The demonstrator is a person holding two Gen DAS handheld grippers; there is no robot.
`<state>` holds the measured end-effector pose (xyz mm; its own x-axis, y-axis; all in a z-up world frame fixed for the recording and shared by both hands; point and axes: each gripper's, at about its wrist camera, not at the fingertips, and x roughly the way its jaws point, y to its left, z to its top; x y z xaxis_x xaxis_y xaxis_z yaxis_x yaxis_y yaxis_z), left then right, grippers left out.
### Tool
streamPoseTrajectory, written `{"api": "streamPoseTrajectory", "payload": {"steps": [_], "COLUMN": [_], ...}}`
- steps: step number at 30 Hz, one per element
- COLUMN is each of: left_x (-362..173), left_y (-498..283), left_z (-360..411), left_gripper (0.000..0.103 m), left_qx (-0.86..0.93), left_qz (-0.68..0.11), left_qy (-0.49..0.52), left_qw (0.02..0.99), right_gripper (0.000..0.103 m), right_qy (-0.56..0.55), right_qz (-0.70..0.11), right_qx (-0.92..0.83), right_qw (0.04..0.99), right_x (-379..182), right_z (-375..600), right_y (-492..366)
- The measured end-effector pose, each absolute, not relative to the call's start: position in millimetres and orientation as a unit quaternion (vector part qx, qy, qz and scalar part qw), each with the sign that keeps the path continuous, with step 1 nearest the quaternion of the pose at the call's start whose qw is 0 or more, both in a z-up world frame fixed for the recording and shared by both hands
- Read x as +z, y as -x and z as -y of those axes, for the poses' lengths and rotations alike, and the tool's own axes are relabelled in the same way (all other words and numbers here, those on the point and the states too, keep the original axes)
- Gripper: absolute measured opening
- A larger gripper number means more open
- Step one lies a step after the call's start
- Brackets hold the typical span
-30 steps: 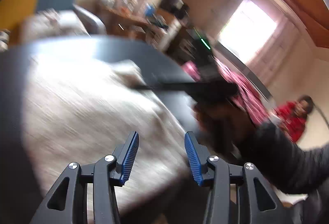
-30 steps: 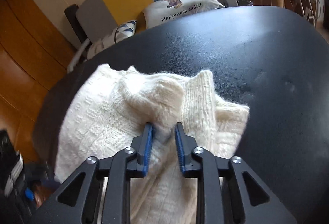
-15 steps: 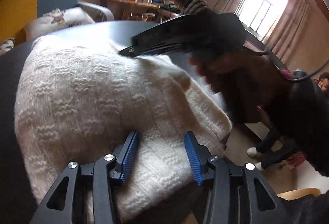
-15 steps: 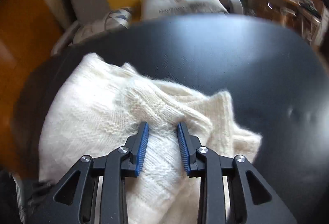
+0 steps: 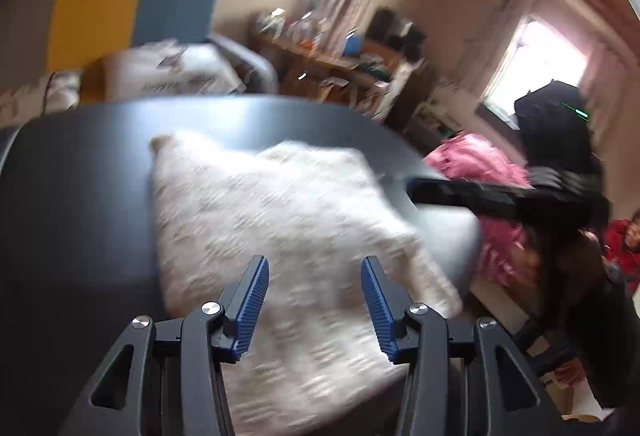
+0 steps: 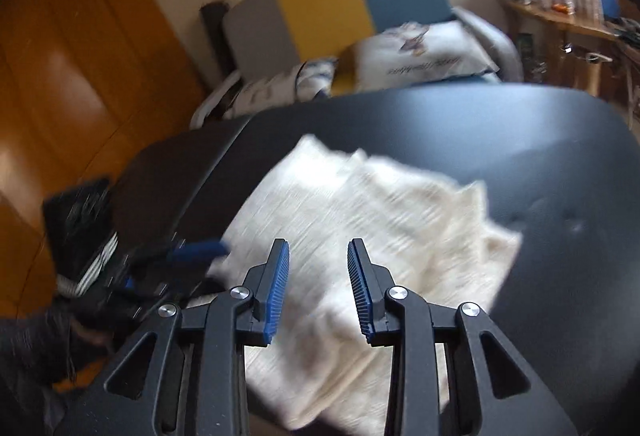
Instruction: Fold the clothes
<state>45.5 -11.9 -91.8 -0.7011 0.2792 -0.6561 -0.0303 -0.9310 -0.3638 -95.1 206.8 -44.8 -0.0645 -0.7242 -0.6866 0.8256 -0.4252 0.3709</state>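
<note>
Black and glossy, the table (image 6: 540,171) carries a folded cream knit sweater (image 6: 360,220) near its front edge, blurred in both views. At the left, the left gripper (image 5: 314,300) hangs above the sweater, jaws apart, nothing between them. Rightward, the right gripper (image 6: 318,288) also hovers released over the knit, gripping nothing.

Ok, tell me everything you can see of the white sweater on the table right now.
The cream knitted sweater is a folded, roughly square bundle lying flat on the dark table, near its front edge. Layers overlap, and one corner pokes out on its right. The frames are blurred, so stitch detail is unclear. Neither gripper grips it; both hang above it with jaws apart.
</note>
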Motion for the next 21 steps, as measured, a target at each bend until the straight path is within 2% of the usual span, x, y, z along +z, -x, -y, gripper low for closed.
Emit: {"api": "streamPoseTrajectory", "payload": {"steps": [2,4,5,8,10,17,20,21], "left_x": [-109,-114,-113,-107,-98,-71,-81,-88], "left_y": [-39,-42,-45,-49,-57,-73,-72,-71], "left_z": [8,0,-3,-6,-3,3,-3,-6], "left_gripper": [0.048,0.048,0.048,0.048,0.048,0.048,0.048,0.048], "left_qx": [0.9,0.899,0.901,0.9,0.905,0.921,0.909,0.904], "left_qz": [0.154,0.156,0.156,0.164,0.159,0.137,0.132,0.13], "left_qy": [0.401,0.401,0.398,0.394,0.385,0.358,0.388,0.401], "left_qw": [0.074,0.077,0.076,0.085,0.081,0.068,0.072,0.073], "right_gripper": [0.033,0.029,0.028,0.026,0.029,0.029,0.029,0.029], "right_qy": [-0.465,-0.488,-0.485,-0.49,-0.48,-0.406,-0.411,-0.425], "right_qz": [-0.128,-0.137,-0.098,-0.062,-0.072,-0.105,-0.141,-0.173], "right_qx": [-0.72,-0.714,-0.716,-0.723,-0.729,-0.734,-0.719,-0.725], "right_qw": [0.499,0.483,0.492,0.483,0.482,0.534,0.543,0.513], "right_x": [-83,-116,-117,-109,-96,-48,-62,-77], "right_z": [-193,-195,-206,-220,-226,-241,-228,-221], "right_y": [85,87,93,103,99,47,28,30]}}
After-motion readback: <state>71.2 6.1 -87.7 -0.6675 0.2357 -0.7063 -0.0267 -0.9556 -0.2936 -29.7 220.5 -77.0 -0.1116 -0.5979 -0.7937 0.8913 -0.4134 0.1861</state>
